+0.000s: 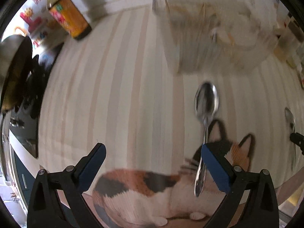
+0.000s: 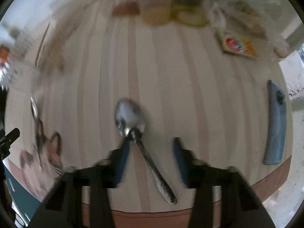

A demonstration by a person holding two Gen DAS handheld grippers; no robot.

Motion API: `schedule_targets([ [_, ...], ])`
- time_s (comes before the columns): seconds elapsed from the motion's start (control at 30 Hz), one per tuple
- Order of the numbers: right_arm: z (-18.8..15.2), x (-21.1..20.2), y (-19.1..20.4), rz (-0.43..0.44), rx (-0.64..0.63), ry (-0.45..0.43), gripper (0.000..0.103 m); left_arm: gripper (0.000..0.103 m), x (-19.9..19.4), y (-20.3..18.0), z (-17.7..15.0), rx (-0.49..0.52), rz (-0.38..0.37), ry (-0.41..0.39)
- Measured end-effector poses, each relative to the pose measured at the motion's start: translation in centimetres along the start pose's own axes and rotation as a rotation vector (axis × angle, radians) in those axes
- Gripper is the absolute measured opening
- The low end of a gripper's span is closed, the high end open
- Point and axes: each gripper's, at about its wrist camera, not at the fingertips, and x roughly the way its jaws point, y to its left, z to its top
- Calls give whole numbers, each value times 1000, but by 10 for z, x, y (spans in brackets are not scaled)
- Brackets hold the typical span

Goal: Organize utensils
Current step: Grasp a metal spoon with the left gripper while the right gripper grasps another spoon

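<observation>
A steel spoon [image 1: 206, 102] lies on the striped table, its handle running back over a cat-print mat [image 1: 142, 190]. My left gripper [image 1: 152, 148] is open wide above the mat, and the handle passes right along the inner face of its right-hand finger. A second spoon [image 2: 129, 117] lies slantwise on the table between the blue pads of my right gripper [image 2: 150, 146]. Its jaws stand partly apart, and the left pad's tip is at the spoon's neck without clamping it. Both views are motion-blurred. The second spoon [image 1: 289, 117] also shows at the left wrist view's right edge.
A dark sauce bottle [image 1: 68, 19] and a metal pot [image 1: 13, 57] stand at the far left. A blurred clear holder [image 1: 209, 38] sits at the back. A blue phone [image 2: 275, 125] and a printed packet [image 2: 239, 45] lie to the right. The table edge [image 2: 152, 214] is close below.
</observation>
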Motion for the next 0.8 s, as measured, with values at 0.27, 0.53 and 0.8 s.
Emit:
schedule_targets([
  [0.27, 3, 11, 38, 38, -16, 16, 7, 94, 15, -16, 8, -24, -85, 35],
  [0.53, 20, 12, 55, 66, -20, 33, 7, 81, 30, -52, 40, 13, -93, 38],
  [0.8, 21, 13, 48, 84, -12, 37, 7, 29, 28, -62, 48, 8, -127, 13],
])
